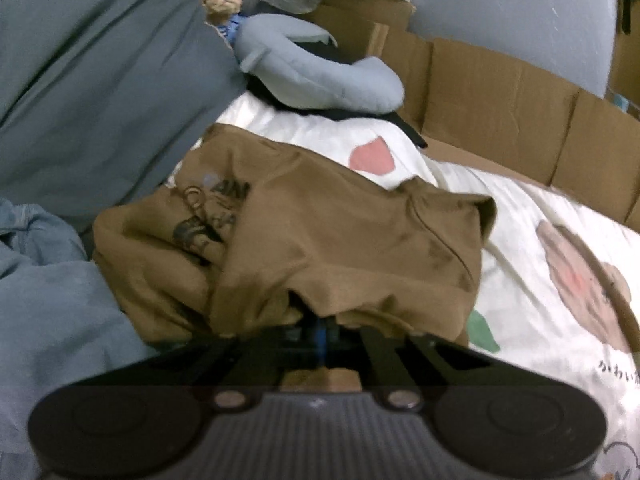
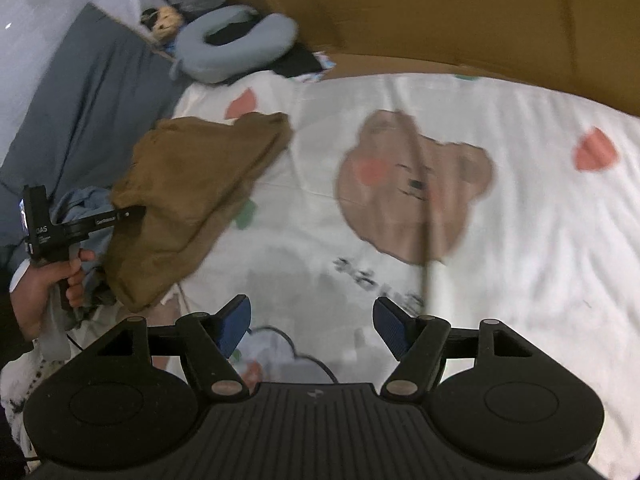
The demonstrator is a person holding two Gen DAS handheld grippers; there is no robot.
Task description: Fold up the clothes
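A brown shirt (image 1: 320, 240) with a dark print lies bunched on the white bear-print bedsheet (image 1: 540, 280). My left gripper (image 1: 320, 326) is shut on the shirt's near edge, and the cloth drapes over its fingertips. In the right wrist view the shirt (image 2: 188, 196) hangs lifted from the left gripper (image 2: 128, 214), held by a hand at the left. My right gripper (image 2: 312, 328) is open and empty, hovering above the sheet (image 2: 520, 240) to the right of the shirt.
A grey-blue quilt (image 1: 100, 80) and light blue clothes (image 1: 48, 280) lie left of the shirt. A blue neck pillow (image 2: 236, 44) and a teddy bear (image 1: 224, 0) sit at the far end. Cardboard boxes (image 2: 480, 12) line the far side.
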